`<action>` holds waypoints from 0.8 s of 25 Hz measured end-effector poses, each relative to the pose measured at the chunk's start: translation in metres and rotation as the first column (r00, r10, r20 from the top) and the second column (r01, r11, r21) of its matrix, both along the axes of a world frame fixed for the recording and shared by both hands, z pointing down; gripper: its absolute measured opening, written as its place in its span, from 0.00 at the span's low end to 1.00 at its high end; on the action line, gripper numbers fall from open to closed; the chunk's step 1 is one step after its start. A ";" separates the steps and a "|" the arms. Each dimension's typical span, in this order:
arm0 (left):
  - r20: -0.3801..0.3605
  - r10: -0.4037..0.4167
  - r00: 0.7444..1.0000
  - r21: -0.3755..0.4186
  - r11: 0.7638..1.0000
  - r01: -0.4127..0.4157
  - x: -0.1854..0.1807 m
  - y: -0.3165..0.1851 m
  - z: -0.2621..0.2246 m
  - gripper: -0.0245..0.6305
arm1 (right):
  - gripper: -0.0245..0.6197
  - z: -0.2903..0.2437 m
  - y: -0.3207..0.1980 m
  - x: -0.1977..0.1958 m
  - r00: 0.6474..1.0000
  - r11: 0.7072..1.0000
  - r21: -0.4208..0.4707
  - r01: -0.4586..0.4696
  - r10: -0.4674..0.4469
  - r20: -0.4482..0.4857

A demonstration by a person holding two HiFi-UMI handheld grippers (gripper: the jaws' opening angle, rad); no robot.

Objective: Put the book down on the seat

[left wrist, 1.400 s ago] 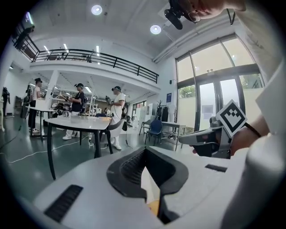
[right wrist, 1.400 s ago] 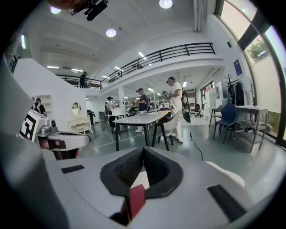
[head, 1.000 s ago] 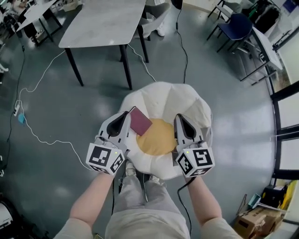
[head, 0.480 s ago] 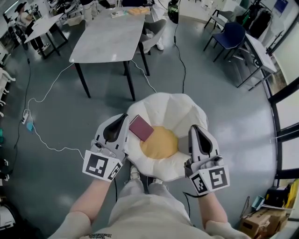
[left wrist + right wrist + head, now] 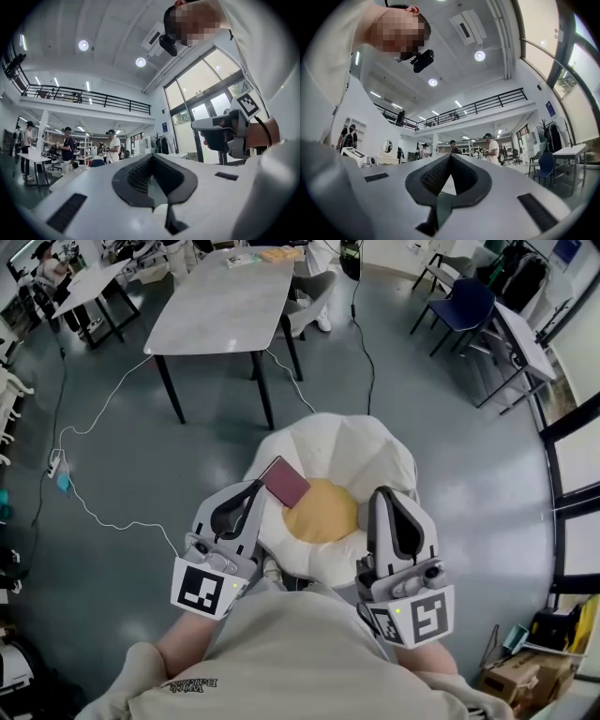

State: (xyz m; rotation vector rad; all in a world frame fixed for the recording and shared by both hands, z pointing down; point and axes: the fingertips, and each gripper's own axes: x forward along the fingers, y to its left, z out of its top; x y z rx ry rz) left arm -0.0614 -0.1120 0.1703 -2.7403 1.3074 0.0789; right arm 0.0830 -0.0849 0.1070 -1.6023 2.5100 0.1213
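We are looking down on a white, petal-shaped seat (image 5: 366,451) standing on the grey floor (image 5: 450,427). A dark red book (image 5: 284,482) is lying flat on the seat's left side, just beside its yellow centre (image 5: 323,512). A white cable (image 5: 103,427) is trailing over the floor past a table (image 5: 220,310), which is carrying a few books (image 5: 281,254) at its far end.

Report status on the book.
Left gripper shut, empty. Right gripper shut, empty. Maroon book lying on flower-shaped seat. Nothing obstructing.
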 end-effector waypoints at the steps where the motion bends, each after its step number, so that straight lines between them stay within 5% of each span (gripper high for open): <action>1: -0.014 -0.005 1.000 0.005 1.000 0.005 0.000 0.003 -0.004 0.04 | 0.04 0.000 0.000 0.000 1.000 1.000 0.004 -0.004 0.004 0.005; 20: -0.038 -0.004 0.999 0.081 0.997 0.007 -0.010 0.011 -0.037 0.04 | 0.04 0.009 -0.006 -0.020 0.997 0.999 -0.004 0.039 -0.039 -0.060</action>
